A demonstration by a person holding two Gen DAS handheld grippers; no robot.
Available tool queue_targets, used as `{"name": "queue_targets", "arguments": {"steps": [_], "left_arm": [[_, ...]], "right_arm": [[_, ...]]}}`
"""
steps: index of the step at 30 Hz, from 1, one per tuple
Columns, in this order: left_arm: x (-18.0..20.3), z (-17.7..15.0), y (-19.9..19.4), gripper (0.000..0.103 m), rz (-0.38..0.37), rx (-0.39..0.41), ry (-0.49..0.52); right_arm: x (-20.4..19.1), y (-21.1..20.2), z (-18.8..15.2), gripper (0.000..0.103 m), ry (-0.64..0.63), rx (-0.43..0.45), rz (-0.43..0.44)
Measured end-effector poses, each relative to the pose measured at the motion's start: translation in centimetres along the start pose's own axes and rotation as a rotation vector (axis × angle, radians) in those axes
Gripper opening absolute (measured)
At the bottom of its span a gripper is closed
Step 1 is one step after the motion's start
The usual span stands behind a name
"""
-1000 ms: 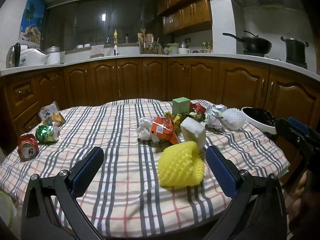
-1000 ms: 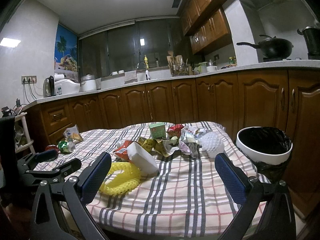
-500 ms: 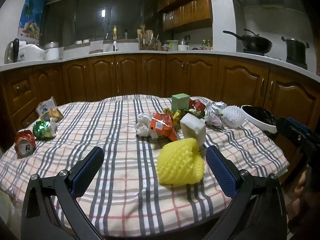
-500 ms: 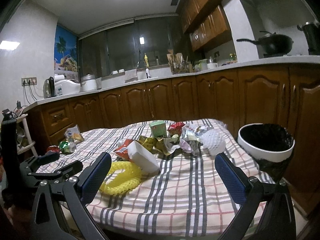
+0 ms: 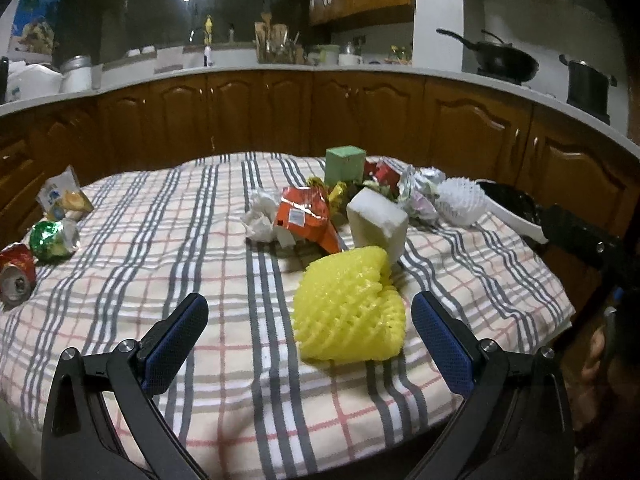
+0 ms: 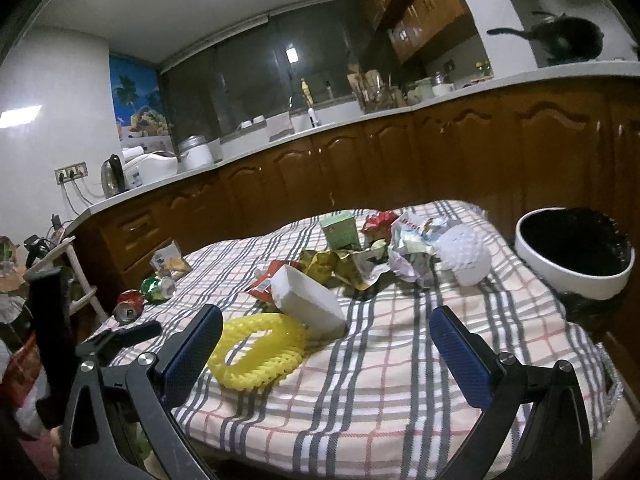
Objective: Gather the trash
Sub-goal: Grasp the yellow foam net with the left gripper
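Both grippers were spread wide and held nothing: my left gripper (image 5: 308, 320) hung over the near edge of the checked tablecloth (image 5: 160, 240), with the yellow foam net (image 5: 348, 312) lying on the cloth between its blue pads, nearer the right one. My right gripper (image 6: 326, 334) hovered above the same edge, the net (image 6: 256, 352) just beside its left pad. A white foam block (image 5: 378, 220) leaned against the net. Behind it lay a heap of wrappers (image 6: 344, 266), a green box (image 5: 345, 166) and a white foam net (image 6: 466, 256). Two crushed cans (image 5: 34, 256) lay well apart at the left. The white bin (image 6: 572, 272) with a black liner stood beside the table's right edge.
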State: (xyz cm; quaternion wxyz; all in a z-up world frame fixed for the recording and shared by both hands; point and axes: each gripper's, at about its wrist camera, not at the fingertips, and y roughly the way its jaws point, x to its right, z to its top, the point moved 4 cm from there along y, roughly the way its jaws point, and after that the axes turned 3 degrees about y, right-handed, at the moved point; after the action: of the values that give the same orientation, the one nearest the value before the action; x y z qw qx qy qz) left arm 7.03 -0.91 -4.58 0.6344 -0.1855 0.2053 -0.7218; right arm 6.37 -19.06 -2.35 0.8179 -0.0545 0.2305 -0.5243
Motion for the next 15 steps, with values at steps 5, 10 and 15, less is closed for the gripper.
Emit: {"name": "queue_targets", "arguments": {"steps": [5, 10, 15], "left_arm": [[-0.2, 0.0, 1.9, 0.089, -0.032, -0.049, 0.001], [-0.5, -0.4, 3.4, 0.063, -0.083, -0.094, -0.002], [-1.3, -0.3, 3.5, 0.015, -0.118, -0.102, -0.024]], "right_arm": [[0.1, 1.4, 0.1, 0.103, 0.013, -0.033, 0.015], [-0.3, 2.9, 0.3, 0.103, -0.001, -0.061, 0.029], [-1.1, 4.9, 0.3, 0.102, -0.033, -0.091, 0.048]]}}
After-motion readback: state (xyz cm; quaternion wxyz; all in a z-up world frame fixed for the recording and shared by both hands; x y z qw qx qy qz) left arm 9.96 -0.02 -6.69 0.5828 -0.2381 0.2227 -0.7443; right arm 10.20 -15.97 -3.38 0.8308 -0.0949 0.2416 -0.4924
